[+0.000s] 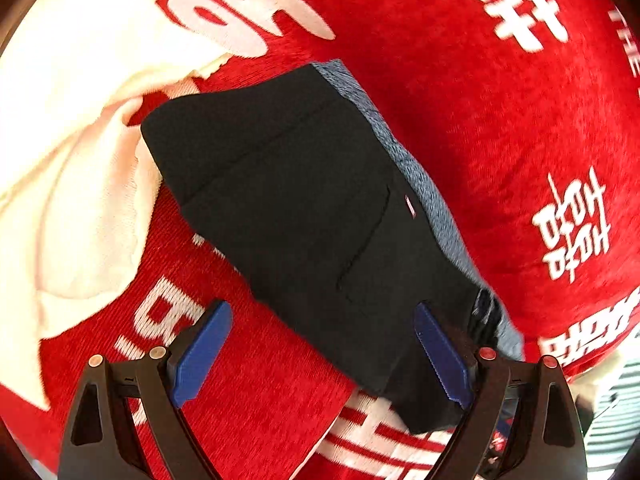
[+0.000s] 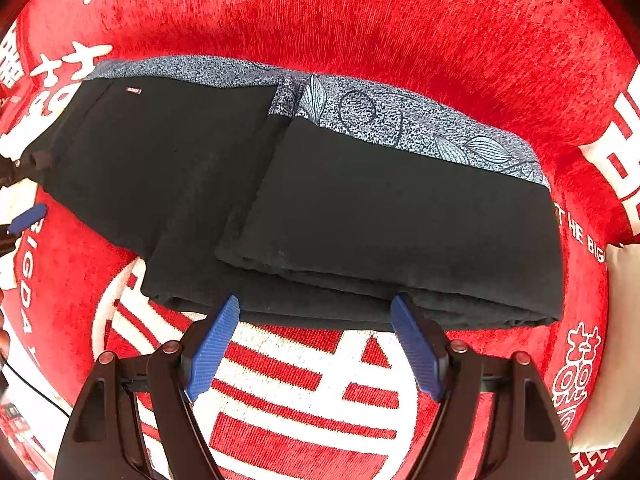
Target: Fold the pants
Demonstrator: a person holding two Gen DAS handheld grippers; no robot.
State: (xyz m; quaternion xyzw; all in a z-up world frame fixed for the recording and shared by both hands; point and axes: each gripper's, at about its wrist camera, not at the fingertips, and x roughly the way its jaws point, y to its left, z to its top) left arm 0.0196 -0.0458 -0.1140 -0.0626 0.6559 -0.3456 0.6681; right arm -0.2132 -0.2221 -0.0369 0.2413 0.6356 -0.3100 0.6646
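Note:
Black pants (image 2: 360, 208) with a blue-grey patterned side strip (image 2: 400, 120) lie folded on a red blanket. One layer is folded over the other. In the left wrist view the pants (image 1: 300, 200) run away from me, with a back pocket and a small tag showing. My left gripper (image 1: 320, 352) is open, its blue fingers either side of the pants' near end. My right gripper (image 2: 316, 344) is open and empty, just at the pants' near folded edge. The left gripper's blue fingertip (image 2: 28, 216) shows at the far left of the right wrist view.
The red blanket (image 2: 360, 20) with white lettering covers the whole surface. A cream cloth (image 1: 72, 140) lies crumpled to the left of the pants. A pale cushion (image 2: 624, 320) sits at the right edge.

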